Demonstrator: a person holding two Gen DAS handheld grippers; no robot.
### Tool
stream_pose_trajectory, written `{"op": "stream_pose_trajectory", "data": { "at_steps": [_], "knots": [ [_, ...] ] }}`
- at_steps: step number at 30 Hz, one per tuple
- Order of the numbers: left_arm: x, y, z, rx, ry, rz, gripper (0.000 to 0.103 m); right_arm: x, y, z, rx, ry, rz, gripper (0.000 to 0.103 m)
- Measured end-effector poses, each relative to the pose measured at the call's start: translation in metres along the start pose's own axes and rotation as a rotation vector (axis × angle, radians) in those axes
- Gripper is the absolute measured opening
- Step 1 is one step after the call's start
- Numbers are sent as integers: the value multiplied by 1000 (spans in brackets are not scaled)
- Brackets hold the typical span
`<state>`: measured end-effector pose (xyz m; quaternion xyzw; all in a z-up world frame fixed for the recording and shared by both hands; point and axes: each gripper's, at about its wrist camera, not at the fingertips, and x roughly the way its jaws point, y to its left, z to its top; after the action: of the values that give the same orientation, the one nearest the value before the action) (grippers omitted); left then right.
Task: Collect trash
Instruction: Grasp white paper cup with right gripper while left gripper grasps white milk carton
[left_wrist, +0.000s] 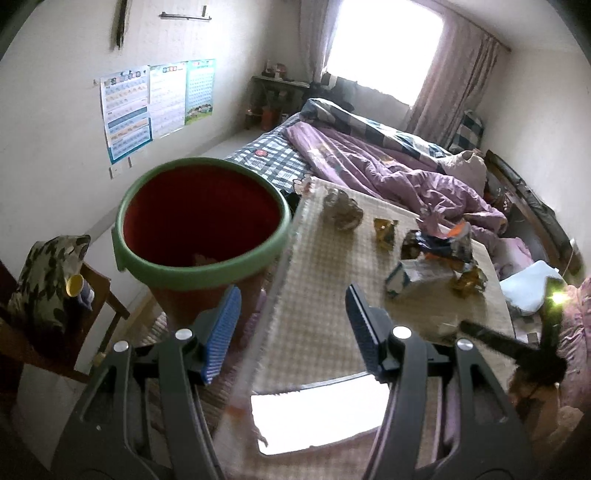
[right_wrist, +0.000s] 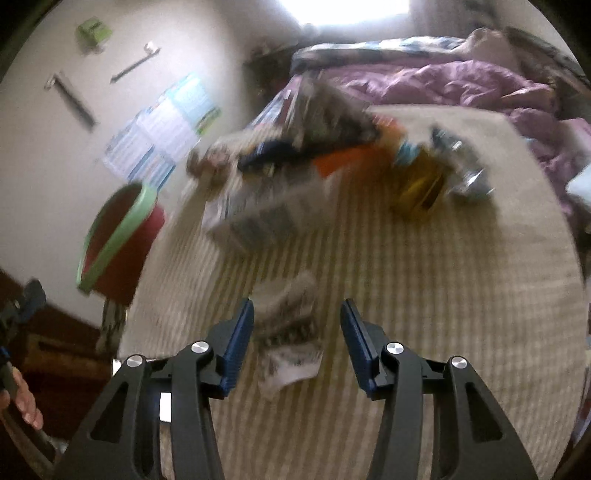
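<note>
A red bin (left_wrist: 199, 221) with a green rim stands just left of the table, with my left gripper (left_wrist: 291, 314) open and empty close behind it, over the table's near edge. On the checked tablecloth (left_wrist: 325, 295) lie a crumpled wrapper (left_wrist: 341, 210), a yellow wrapper (left_wrist: 384, 230), a blue and orange bag (left_wrist: 443, 240) and a white carton (left_wrist: 417, 277). My right gripper (right_wrist: 297, 310) is open, pointing down at a crumpled white and grey wrapper (right_wrist: 288, 354) that lies on the cloth between its fingers without touching the pads. That view is blurred; the bin (right_wrist: 118, 236) shows at its left.
A bed with a purple quilt (left_wrist: 388, 166) lies beyond the table. A wooden chair (left_wrist: 92, 295) with a patterned cushion stands left of the bin. A person's hand (right_wrist: 26, 402) shows at the lower left. The carton (right_wrist: 266, 214) and bag pile sit mid-table.
</note>
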<state>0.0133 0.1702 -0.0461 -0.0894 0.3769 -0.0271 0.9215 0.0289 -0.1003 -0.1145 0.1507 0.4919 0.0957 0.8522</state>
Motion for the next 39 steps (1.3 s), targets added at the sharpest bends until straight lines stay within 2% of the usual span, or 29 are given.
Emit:
{"op": "stream_pose_trajectory", "data": {
  "at_steps": [4,8,9,10,12,16,22,27,29,36,39],
  "knots": [
    [-4,-28,-11,-16,-6,-8,56,15,0,-6,-40,53,51,52],
    [-4,-63,-14,41,-11,-47,56,18,0,-10,-93,61,78,44],
    [-3,-72,-14,68,-13,-57,56,13,-1,-12,-104,57,91,40],
    [2,-87,-12,110,-11,-80,58,10,-6,-9,-109,46,96,12],
    [10,-105,-8,170,-6,-121,63,3,-16,-10,-99,43,119,9],
    [38,-137,2,316,1,-176,75,-14,-43,-16,-49,30,130,8],
    [112,-172,10,529,138,-182,75,-40,-71,-23,-13,-9,119,8],
    [151,-188,6,657,203,-188,75,-53,-99,-26,48,-25,97,8],
    [169,-195,2,723,243,-166,75,-56,-109,-28,75,-24,86,8],
    [197,-204,5,719,323,-185,74,-63,-133,-29,134,-35,70,8],
    [196,-209,-1,750,332,-185,62,-63,-135,-26,137,-39,72,8]
  ]
}}
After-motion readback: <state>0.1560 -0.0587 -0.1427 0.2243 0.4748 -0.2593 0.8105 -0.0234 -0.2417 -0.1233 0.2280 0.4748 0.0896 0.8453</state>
